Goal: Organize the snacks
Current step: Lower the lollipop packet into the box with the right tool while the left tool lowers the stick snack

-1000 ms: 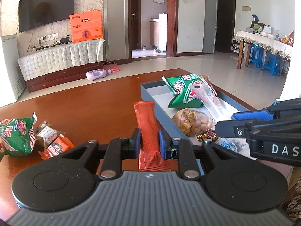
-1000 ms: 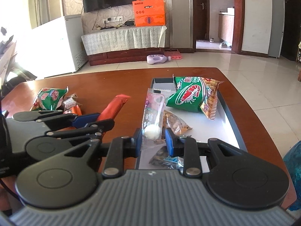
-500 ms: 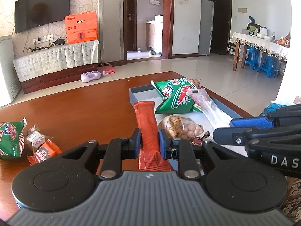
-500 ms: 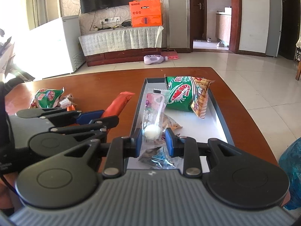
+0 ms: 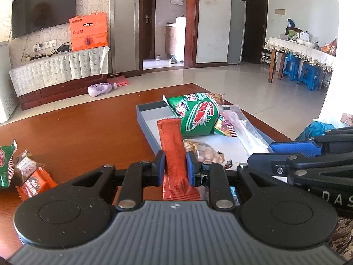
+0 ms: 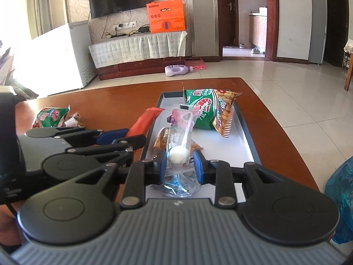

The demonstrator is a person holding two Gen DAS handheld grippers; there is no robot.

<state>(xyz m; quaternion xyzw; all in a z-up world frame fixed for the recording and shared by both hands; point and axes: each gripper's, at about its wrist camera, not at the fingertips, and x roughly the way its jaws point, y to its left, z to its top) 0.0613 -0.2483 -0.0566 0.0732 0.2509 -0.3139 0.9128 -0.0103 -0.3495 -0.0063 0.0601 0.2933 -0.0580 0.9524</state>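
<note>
My left gripper [image 5: 175, 168] is shut on a long red snack packet [image 5: 172, 148], which sticks forward over the left wall of the grey tray [image 5: 146, 132]. My right gripper [image 6: 179, 165] is shut on a clear lollipop packet [image 6: 179, 137] with a white ball inside, held above the tray [image 6: 247, 141]. In the tray lie a green shrimp-chip bag [image 5: 196, 116] [image 6: 204, 110], a bag of nuts [image 5: 204, 151] and small wrapped sweets. The left gripper [image 6: 134, 143] also shows at the left of the right wrist view, and the right gripper [image 5: 262, 154] at the right of the left wrist view.
On the brown table [image 5: 77, 130], left of the tray, lie a green snack bag [image 5: 5, 165], a small brown-and-white packet [image 5: 25, 166] and an orange packet [image 5: 34, 185]. A blue-green bag [image 6: 340, 201] sits off the table's right edge. Tiled floor lies beyond.
The left gripper has carried the red packet rightward, so its tip now overlaps the tray. The right gripper holds the lollipop packet nearly still over the tray.
</note>
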